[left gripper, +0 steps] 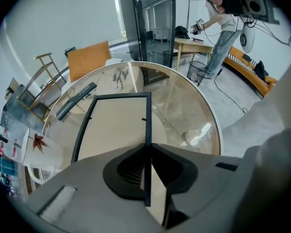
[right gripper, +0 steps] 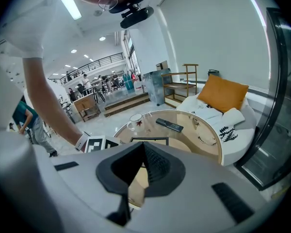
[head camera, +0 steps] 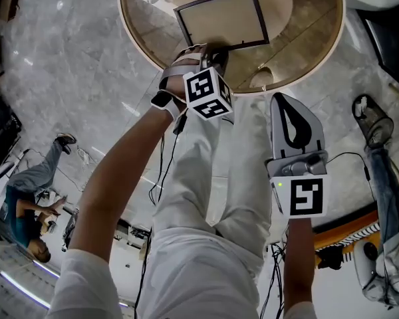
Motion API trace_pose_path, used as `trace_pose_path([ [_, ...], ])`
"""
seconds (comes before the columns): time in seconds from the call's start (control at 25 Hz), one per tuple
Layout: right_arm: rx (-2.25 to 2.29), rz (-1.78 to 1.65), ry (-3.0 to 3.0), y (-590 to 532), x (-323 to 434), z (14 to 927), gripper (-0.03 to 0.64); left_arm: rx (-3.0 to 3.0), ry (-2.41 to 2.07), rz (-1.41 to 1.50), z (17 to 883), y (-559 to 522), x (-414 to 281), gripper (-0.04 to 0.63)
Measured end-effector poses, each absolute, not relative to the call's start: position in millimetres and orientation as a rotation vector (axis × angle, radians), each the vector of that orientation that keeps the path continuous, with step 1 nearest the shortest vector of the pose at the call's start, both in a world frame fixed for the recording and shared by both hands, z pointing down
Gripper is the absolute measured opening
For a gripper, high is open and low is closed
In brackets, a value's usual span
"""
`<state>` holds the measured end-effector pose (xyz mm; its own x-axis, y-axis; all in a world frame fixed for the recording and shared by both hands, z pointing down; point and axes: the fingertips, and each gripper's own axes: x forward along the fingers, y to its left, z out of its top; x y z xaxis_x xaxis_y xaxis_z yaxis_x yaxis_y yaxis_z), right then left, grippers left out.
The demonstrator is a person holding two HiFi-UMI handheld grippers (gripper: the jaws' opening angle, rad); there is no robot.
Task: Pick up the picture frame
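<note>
Head view: the frame [head camera: 219, 18] lies flat on the round table [head camera: 306, 52], with the left gripper [head camera: 209, 57] at its near edge and the right gripper [head camera: 280, 100] by the table's rim; left gripper view: jaws clamped on the frame's edge bar; right gripper view: jaws together, nothing between them.

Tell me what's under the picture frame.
The picture frame lies on the round glass table, near its edge, one side clamped by the left gripper. Its beige face is opaque, so whatever lies beneath that patch of glass is hidden.
</note>
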<state>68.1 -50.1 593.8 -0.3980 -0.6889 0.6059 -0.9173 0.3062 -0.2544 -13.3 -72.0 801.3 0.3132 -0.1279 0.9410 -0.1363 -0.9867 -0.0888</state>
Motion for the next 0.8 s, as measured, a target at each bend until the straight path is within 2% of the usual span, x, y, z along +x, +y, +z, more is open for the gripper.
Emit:
trace_pose_path([
  [0.24,1.448,0.797,-2.199,-52,69,587,-0.005,2.477,-0.306,1.743,797,-71,-15,0.038],
  [0.8,1.5,0.729,-2.217,-50,81,537,-0.005,2.238,-0.522,1.333,734,-68,-13,0.038],
])
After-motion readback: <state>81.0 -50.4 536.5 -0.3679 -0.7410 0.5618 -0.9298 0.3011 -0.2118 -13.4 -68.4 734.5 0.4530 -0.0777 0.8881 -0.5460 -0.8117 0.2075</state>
